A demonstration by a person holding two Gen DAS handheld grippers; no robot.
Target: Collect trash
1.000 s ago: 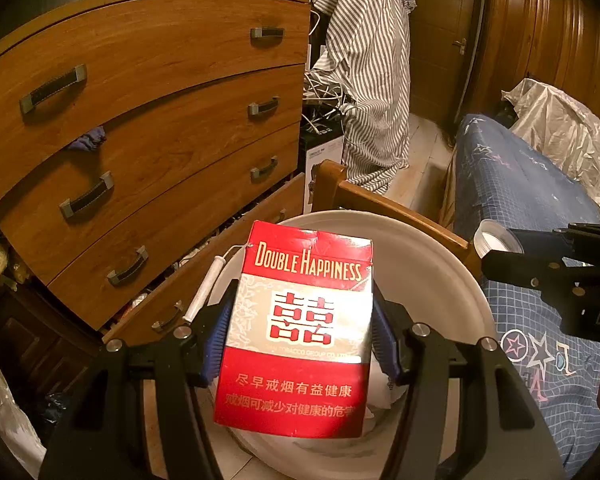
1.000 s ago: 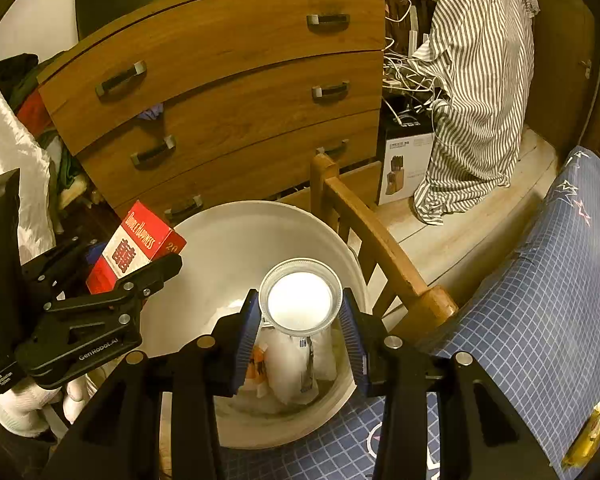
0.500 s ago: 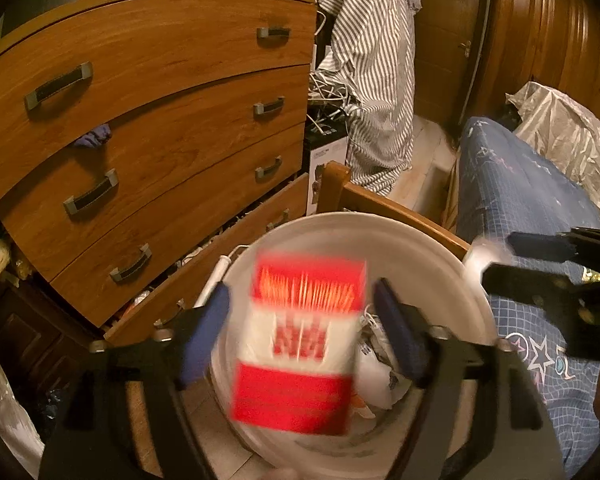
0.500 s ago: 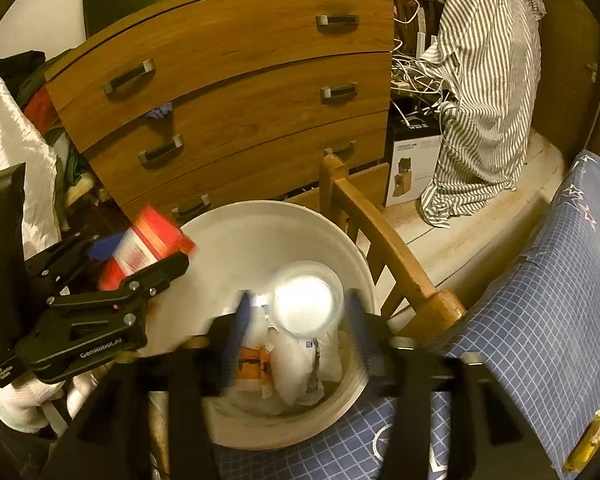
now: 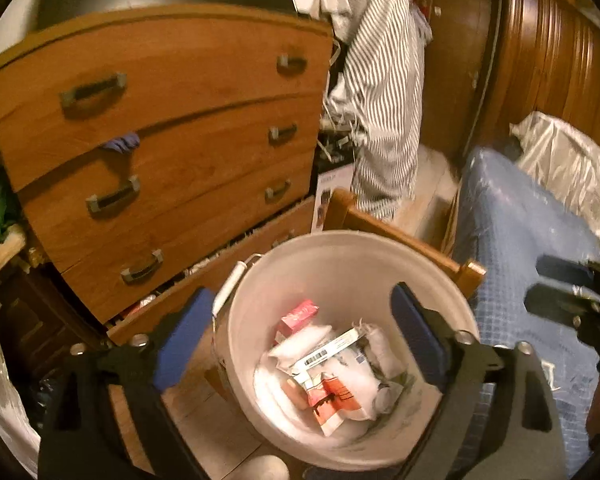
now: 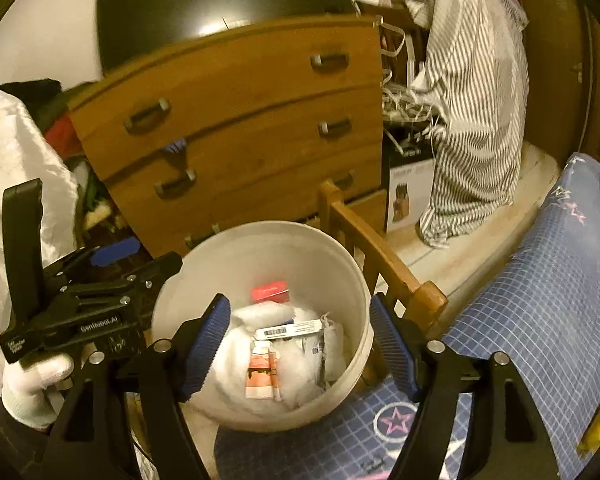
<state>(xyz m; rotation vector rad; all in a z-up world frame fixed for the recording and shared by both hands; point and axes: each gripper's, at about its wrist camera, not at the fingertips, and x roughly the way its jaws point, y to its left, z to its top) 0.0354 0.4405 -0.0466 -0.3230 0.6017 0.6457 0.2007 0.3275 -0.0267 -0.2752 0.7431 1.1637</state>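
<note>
A white bucket stands on the floor below both grippers; it also shows in the right wrist view. Inside lie white wrappers, cartons and the red cigarette pack, seen in the right wrist view at the far side of the heap. My left gripper is open and empty above the bucket, and appears from the side in the right wrist view. My right gripper is open and empty above the bucket; part of it shows in the left wrist view.
A wooden chest of drawers stands behind the bucket, its bottom drawer pulled out. A wooden chair frame sits right of the bucket. A blue patterned bedspread lies right. A striped shirt hangs behind.
Both grippers opened. The red cigarette pack fell from the left gripper and the white cup from the right gripper into the bucket. Both views are tilted further down.
</note>
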